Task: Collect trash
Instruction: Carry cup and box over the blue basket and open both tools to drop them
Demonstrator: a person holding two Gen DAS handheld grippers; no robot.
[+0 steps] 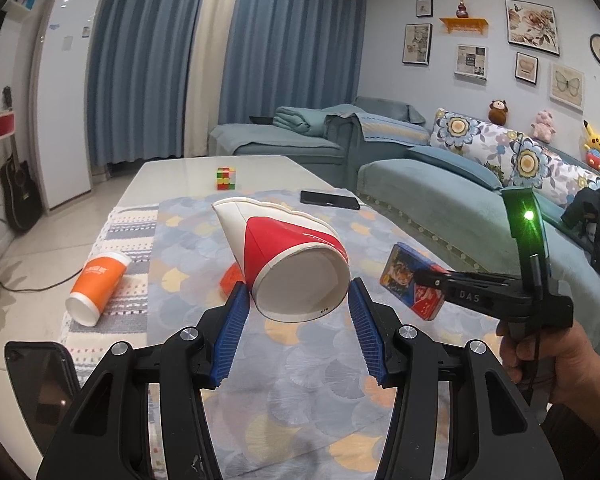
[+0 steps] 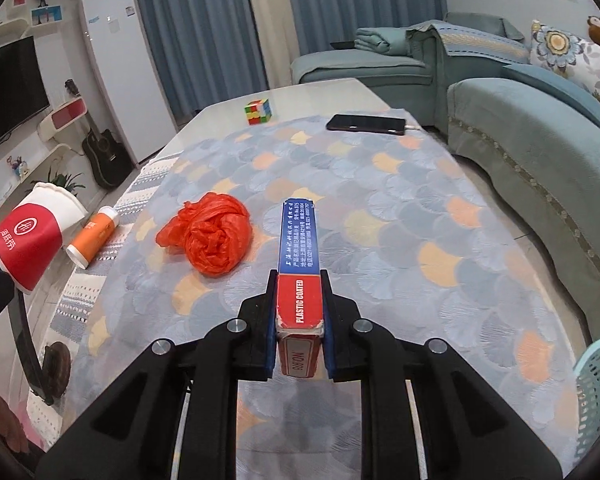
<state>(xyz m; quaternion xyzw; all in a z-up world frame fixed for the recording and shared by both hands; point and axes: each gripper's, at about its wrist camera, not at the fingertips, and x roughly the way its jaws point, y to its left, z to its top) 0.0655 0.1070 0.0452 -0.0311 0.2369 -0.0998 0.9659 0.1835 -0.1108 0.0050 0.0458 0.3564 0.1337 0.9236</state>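
The left gripper (image 1: 296, 300) grips the red paper cup (image 1: 284, 256) by its bottom, lifted above the patterned cloth (image 2: 400, 220); the right gripper (image 2: 299, 320) is clenched on the card box (image 2: 299, 264), ready for binning; the orange bag (image 2: 212, 236) lies on that cloth, left of the box.

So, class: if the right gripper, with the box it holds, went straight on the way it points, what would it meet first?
Probably the patterned tablecloth just beyond the card box that the right gripper holds; the orange bag lies off to the left. Depth is uncertain.
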